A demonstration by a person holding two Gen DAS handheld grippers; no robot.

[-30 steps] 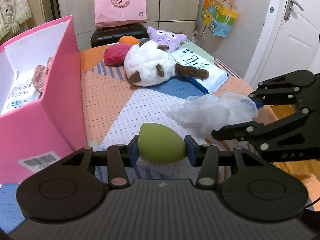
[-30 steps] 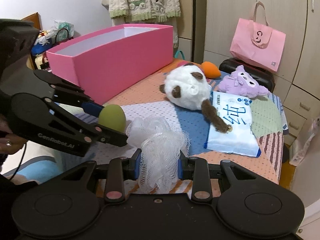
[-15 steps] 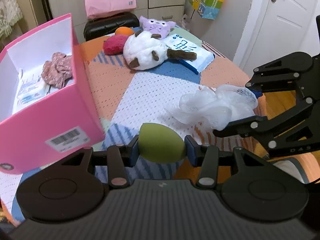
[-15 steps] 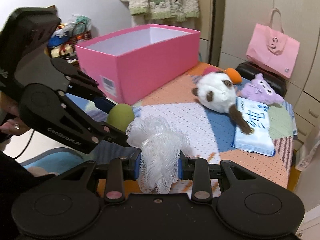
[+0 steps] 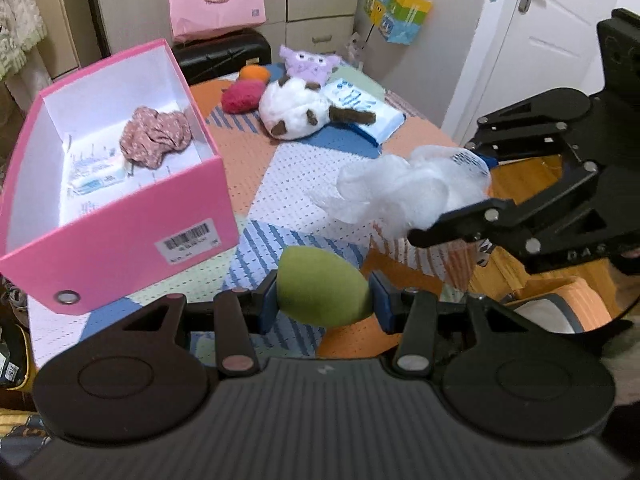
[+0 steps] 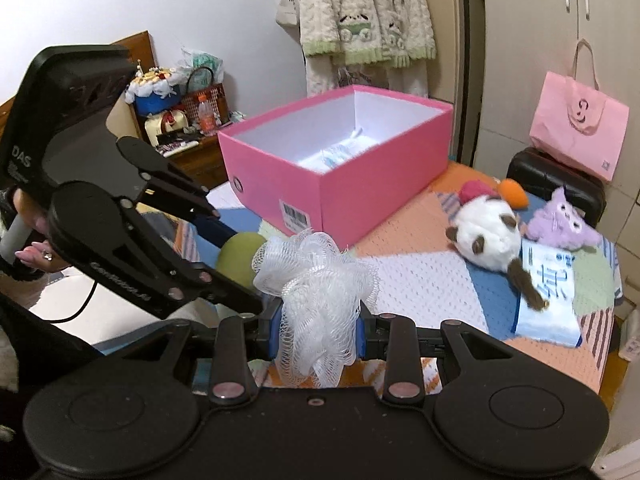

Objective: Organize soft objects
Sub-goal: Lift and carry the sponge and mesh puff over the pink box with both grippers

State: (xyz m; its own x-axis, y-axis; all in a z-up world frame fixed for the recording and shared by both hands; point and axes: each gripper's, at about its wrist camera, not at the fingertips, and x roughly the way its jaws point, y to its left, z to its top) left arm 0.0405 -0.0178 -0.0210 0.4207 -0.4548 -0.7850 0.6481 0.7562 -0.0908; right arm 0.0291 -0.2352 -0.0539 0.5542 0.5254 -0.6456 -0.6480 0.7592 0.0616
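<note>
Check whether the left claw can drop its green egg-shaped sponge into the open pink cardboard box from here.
Probably yes. The left claw grips the green egg-shaped sponge, and the open pink cardboard box sits lidless just to its left. Only a pink floral cloth and small packets lie inside; nothing stands between them.

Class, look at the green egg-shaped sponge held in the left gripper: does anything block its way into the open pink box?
Nothing visible does. The green egg-shaped sponge has bare patterned cloth between it and the open pink box, whose top is uncovered.
</note>
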